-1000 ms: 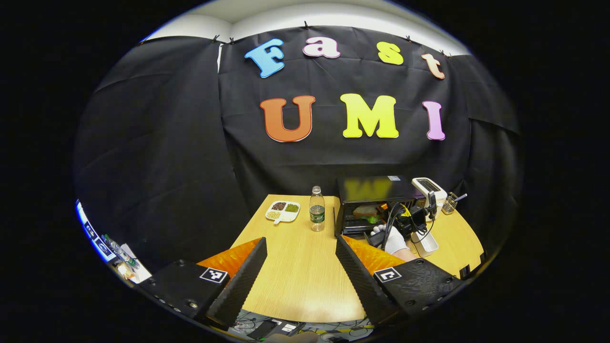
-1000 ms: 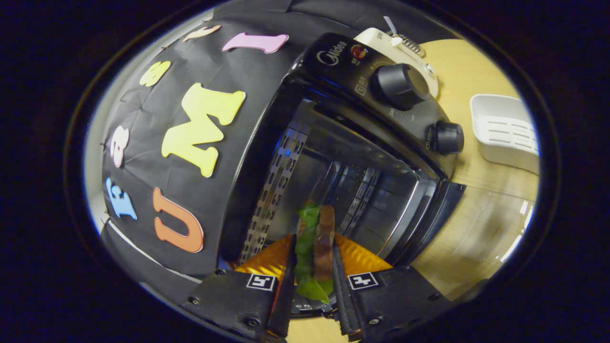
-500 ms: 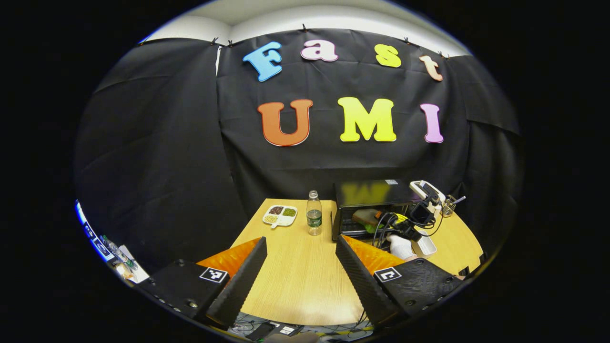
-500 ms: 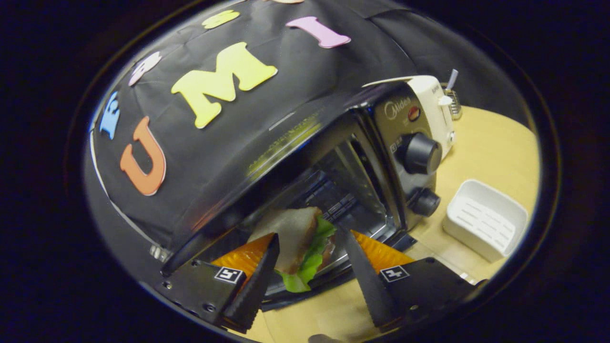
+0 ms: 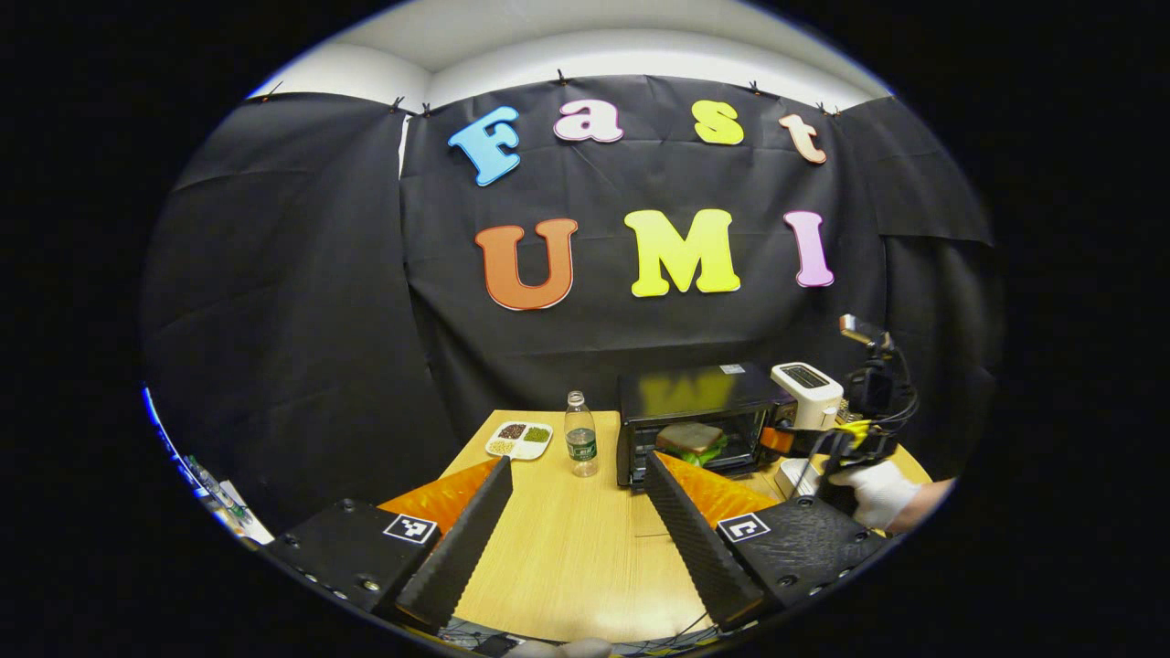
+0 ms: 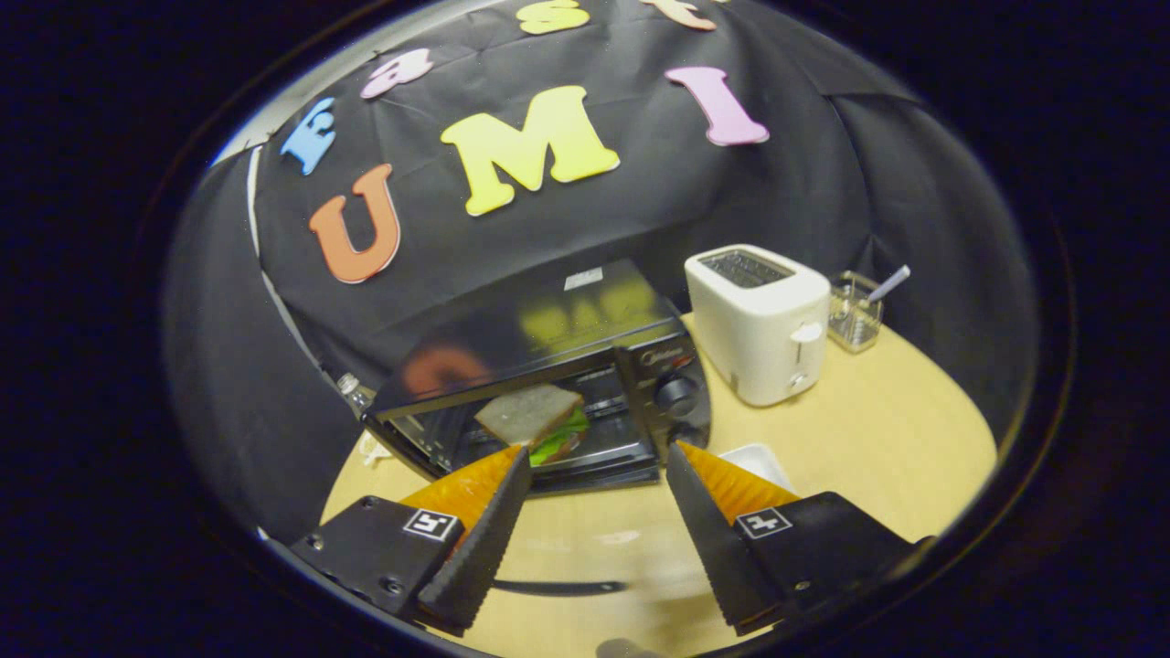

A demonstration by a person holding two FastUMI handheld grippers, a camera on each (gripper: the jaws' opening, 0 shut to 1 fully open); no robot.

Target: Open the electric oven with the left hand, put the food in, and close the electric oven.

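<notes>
Both tools spread, empty; square sandwich [image 6: 533, 419] inside boxy black oven [image 6: 548, 384], door down.

Black cloth [image 5: 302, 302] is hanging as the wall beyond the jaws, clipped along its top under a pale ceiling [image 5: 585, 41]. A light wooden table [image 5: 567, 548] is spreading out beneath and ahead of them.

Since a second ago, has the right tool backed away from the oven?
Yes. The right tool has pulled back and up: the oven now sits small beyond its open fingers, and the sandwich it held lies inside the oven.
</notes>
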